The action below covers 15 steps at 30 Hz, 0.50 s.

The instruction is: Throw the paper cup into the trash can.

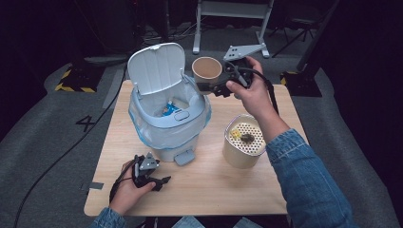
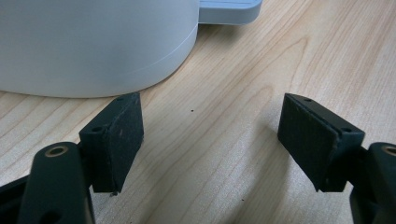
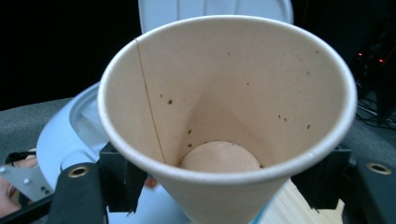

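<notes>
Clamped between our right gripper's [image 3: 224,186] jaws sits the paper cup [image 3: 224,112], mouth up, speckled inside but drained. We hold it above the bin's [image 1: 168,126] open, bag-lined mouth, lid [image 1: 157,66] tipped back. To do this well, we centre the cup over the liner before letting go, clear of the rim. Our left gripper [image 2: 210,140] rests on the table [image 2: 243,70] by the bin's base, jaws wide, nothing between them. Beside us stands the strainer canister [image 1: 243,140].

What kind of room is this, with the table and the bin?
Probably a lab or studio for recording handling work, not a kitchen. A small wooden table stands on grey carpet with a taped number 4, yellow-black hazard tape marks a stand's foot, and cables trail across the floor.
</notes>
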Available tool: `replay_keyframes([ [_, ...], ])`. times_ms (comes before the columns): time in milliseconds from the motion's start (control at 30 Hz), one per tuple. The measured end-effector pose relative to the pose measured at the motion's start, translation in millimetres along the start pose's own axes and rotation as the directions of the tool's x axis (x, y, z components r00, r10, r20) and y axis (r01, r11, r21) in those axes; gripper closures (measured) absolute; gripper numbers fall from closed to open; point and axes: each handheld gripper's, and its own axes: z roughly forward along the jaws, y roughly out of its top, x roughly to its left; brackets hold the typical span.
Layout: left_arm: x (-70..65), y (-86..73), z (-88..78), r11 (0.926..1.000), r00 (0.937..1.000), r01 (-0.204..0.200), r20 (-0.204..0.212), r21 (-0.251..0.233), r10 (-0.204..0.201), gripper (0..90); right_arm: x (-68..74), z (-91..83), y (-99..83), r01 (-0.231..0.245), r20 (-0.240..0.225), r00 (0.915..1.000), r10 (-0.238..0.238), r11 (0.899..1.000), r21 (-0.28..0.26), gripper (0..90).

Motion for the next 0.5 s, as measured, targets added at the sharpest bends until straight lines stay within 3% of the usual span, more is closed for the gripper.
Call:
replay_keyframes([
  [300,-0.3,-0.1,0.0,1.0,1.0,0.0,-0.001,-0.001,0.0,23.1,10.5,34.5,10.4,-0.002,-0.02,0.9998,0.002,1.0,0.005,29.5],
  [500,-0.2,0.0,-0.1,1.0,1.0,-0.001,0.001,0.001,0.001,23.2,17.9,53.3,11.4,0.01,-0.039,0.9992,-0.009,0.999,0.042,29.4],
])
